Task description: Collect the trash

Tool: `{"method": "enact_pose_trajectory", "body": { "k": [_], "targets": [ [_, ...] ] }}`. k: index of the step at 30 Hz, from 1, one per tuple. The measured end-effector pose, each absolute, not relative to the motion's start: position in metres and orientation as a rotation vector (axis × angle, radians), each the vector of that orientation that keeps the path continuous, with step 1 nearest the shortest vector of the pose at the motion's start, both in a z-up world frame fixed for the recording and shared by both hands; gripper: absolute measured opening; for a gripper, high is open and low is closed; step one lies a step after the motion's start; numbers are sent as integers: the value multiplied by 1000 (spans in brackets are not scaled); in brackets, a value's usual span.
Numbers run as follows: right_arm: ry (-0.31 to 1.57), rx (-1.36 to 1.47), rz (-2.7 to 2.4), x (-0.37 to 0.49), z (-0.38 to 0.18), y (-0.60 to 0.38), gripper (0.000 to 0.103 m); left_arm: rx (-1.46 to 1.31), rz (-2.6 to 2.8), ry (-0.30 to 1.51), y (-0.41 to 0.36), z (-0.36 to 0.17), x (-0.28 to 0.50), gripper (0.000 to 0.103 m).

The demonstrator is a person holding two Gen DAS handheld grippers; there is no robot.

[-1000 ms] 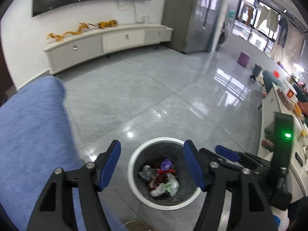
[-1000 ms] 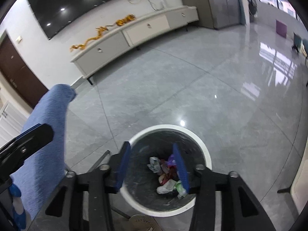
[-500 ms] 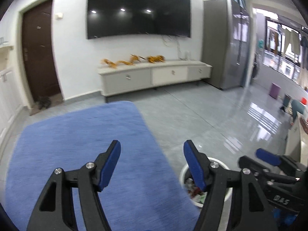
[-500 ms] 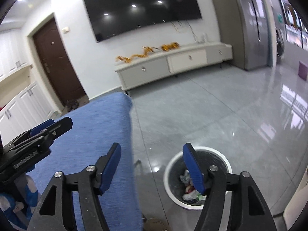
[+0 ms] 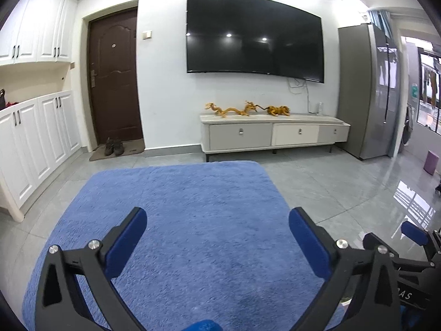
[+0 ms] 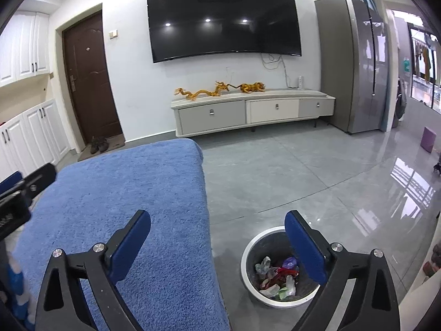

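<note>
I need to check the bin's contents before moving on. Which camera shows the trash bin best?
The right wrist view: the trash bin sits on the floor beside the blue rug, its rim and the crumpled trash inside visible, partly behind one finger of the open right hand-held gripper. The left wrist view does not show it.

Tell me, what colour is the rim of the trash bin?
White, around a dark grey inside; the trash bin shows best in the right wrist view.

Right gripper (image 6: 217, 244), just opened wide and empty, above blue cloth (image 6: 132, 209) beside bin (image 6: 250, 251).
</note>
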State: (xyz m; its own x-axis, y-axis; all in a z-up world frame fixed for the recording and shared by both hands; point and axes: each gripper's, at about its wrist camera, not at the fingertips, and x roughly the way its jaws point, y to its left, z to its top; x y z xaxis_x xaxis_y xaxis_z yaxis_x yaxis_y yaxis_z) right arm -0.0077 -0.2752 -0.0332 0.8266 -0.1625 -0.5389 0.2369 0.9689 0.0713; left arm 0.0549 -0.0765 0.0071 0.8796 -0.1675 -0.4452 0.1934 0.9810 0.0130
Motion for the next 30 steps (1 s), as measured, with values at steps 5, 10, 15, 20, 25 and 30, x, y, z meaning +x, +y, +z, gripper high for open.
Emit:
{"method": "enact_pose_trajectory", "body": {
  "k": [5,10,15,20,25,30],
  "targets": [
    [571,130,-238,-7,-45,-272,102,51,-172,482,-69,-4,55,103],
    [571,113,-265,-6,-51,-274,102,65,-174,492,-74,-11,58,103],
    [571,100,-292,-8,-56,-276,102,64,-185,522,-77,-17,66,103],
    [574,94,-311,-5,-61,-280,102,81,-189,530,-81,-23,71,103],
    [564,62,-332,-4,-61,-277,102,89,-194,540,-85,-30,73,103],
    [550,42,-342,-5,-60,-274,102,102,-197,543,-89,-32,70,103]
  ]
}}
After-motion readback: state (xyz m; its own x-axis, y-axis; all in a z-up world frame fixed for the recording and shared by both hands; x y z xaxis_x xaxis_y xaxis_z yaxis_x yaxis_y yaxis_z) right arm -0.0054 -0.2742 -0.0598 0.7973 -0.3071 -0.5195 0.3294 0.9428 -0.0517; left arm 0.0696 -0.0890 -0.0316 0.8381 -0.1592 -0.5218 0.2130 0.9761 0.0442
